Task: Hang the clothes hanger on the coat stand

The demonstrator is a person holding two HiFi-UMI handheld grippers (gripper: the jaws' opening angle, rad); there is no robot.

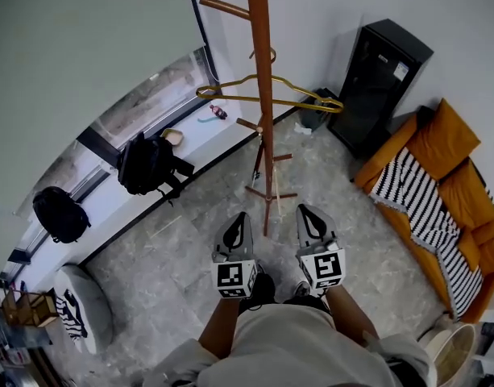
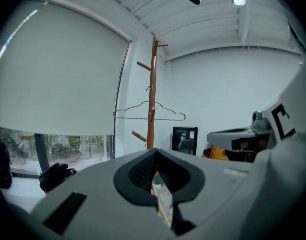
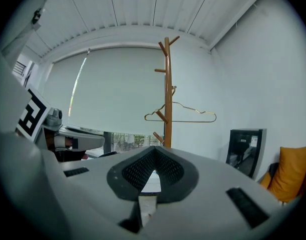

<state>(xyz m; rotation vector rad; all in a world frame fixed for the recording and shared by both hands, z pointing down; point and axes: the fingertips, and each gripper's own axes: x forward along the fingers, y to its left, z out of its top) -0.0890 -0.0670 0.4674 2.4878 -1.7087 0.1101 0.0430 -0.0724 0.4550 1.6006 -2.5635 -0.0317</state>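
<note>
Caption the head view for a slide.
Hanger hangs on the coat stand; left gripper and right gripper, both shut and empty, face it.

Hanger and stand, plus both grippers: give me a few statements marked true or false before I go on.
1. The gold hanger hangs on the coat stand. True.
2. The left gripper grips the hanger. False: its jaws are together on nothing, well short of the stand.
3. The right gripper is shut and empty. True.
4. The striped blanket lies on the floor. False: it is draped over the orange sofa.
</note>
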